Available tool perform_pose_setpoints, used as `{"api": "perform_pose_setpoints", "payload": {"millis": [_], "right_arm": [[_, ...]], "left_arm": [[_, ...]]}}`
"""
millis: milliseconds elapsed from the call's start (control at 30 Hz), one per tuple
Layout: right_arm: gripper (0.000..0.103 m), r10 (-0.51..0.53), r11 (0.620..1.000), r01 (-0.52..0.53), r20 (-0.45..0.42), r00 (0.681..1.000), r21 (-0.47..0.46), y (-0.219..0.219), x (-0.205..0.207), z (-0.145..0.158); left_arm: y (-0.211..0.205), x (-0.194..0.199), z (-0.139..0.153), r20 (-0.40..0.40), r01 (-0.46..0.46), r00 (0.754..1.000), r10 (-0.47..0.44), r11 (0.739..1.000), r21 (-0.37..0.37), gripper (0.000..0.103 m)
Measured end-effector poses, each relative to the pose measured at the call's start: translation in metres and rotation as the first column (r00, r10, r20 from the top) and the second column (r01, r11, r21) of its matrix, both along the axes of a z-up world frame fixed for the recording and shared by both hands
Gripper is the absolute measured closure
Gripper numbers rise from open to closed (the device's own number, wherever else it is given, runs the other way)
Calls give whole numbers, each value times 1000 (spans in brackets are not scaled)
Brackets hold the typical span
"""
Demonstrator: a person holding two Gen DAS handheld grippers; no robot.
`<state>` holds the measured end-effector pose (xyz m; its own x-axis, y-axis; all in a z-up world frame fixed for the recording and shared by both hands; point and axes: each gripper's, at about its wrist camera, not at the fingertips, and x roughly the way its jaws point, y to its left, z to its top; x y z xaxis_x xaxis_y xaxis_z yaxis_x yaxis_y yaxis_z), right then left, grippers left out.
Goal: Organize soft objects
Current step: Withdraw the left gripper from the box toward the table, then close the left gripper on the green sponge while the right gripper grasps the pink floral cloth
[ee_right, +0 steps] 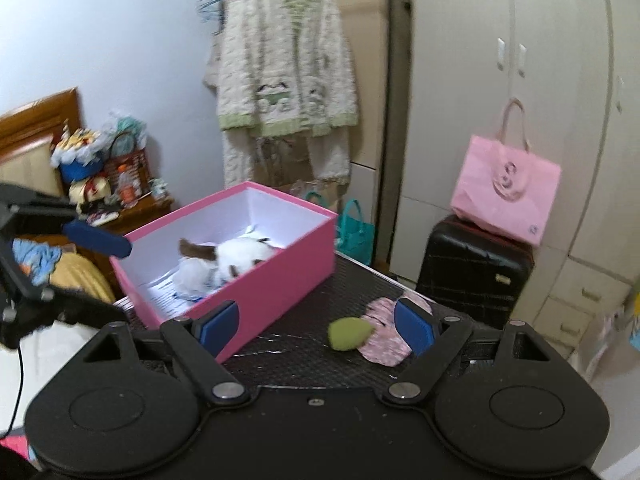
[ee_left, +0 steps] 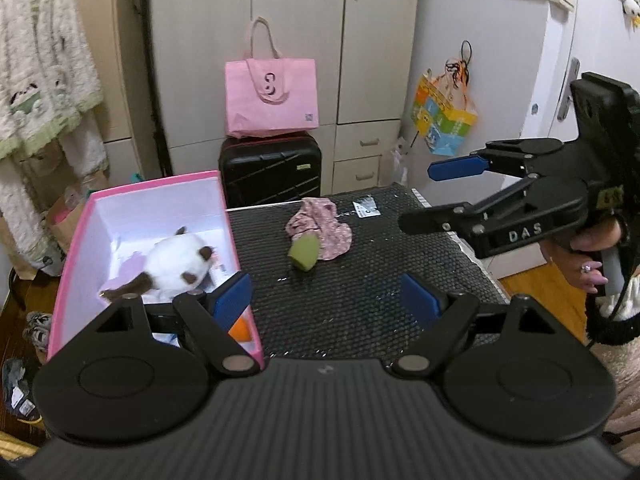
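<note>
A pink box point(ee_left: 224, 194) point(ee_right: 280, 276) stands on the left of the black table point(ee_left: 360, 300). A white and brown plush toy point(ee_left: 176, 264) point(ee_right: 236, 256) lies inside it, with an orange thing point(ee_left: 240, 330) near the box's front. A pink floral cloth point(ee_left: 324, 228) point(ee_right: 386, 340) and a green soft piece point(ee_left: 306, 254) point(ee_right: 348, 332) lie together mid-table. My left gripper point(ee_left: 326, 300) is open and empty over the table's front, by the box. My right gripper point(ee_right: 316, 324) is open and empty, short of the green piece; it also shows in the left wrist view point(ee_left: 424, 196).
A black suitcase point(ee_left: 270, 172) with a pink tote bag point(ee_left: 272, 96) stands behind the table before the wardrobe. A fluffy cardigan point(ee_right: 284, 64) hangs left. A white card point(ee_left: 366, 208) lies at the table's far edge. A colourful bag point(ee_left: 444, 116) hangs right.
</note>
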<state>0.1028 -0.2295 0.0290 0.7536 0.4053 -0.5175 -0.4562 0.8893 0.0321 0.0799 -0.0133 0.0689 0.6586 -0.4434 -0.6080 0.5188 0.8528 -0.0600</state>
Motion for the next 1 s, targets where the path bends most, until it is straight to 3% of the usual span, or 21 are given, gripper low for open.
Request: {"api": "perform_pose_setpoints", "payload": {"millis": [167, 367, 567, 767, 1000], "right_arm": [[13, 18, 999, -20, 50, 999, 28, -24, 17, -21], [13, -9, 998, 8, 17, 1000, 56, -47, 51, -45], [13, -46, 997, 44, 30, 998, 60, -65, 78, -65], [13, -40, 988, 40, -3, 999, 149, -78, 109, -86], [13, 17, 988, -8, -54, 998, 155, -69, 144, -107]], "left_arm": [[-30, 15, -16, 24, -18, 1000, 17, 999, 47, 20], [-61, 32, -43, 93, -50, 995, 41, 994, 99, 21], [-80, 56, -66, 94, -61, 994, 56, 997, 44, 21], [-93, 84, -98, 94, -143, 985, 143, 990, -9, 23], [-104, 120, -137, 65, -242, 968, 240, 970, 8, 33]]}}
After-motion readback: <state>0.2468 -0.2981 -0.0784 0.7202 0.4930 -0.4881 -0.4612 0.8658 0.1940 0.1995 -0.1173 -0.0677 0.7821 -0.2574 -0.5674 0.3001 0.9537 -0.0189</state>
